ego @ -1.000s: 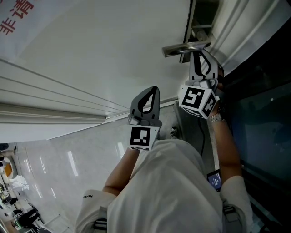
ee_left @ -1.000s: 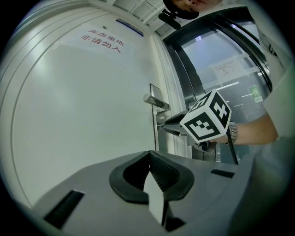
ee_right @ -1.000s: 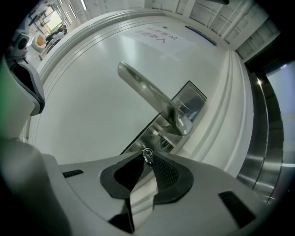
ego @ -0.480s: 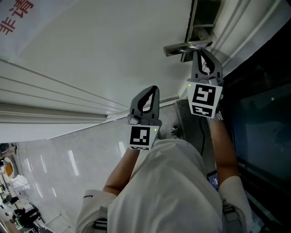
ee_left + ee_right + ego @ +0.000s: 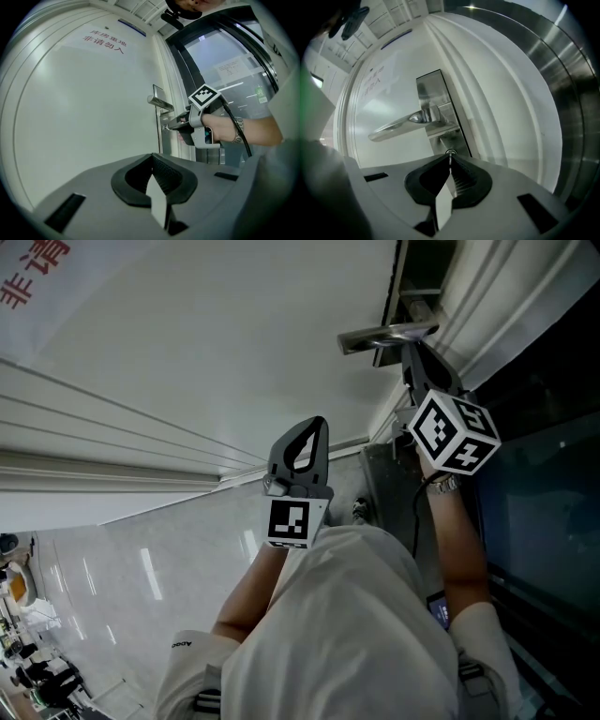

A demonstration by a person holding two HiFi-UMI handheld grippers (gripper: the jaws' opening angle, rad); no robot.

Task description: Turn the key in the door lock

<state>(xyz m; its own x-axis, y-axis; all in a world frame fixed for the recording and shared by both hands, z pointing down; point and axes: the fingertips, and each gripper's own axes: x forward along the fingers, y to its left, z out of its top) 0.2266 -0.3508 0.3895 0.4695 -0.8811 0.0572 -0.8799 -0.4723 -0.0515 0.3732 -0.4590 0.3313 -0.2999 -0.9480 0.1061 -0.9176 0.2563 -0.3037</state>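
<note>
Where the key enters the plate, just below the handle, only its small metal head shows, at the very tips of the right gripper. The jaws of this gripper are pressed together on the key head and point squarely at the plate under the handle. Seen from the head view, its cube lies below the handle and is tipped onto one corner. The hand holds the gripper body behind the cube, on the side away from the handle, with a watch on the wrist.

The left gripper is well apart from the handle, down and to its left in the head view, and faces the bare door. Its jaws are pressed together, and whether the tips touch the door cannot be told.

Red lettering marks the door above and to the left of the handle. Dark glass stands on the handle's right.
</note>
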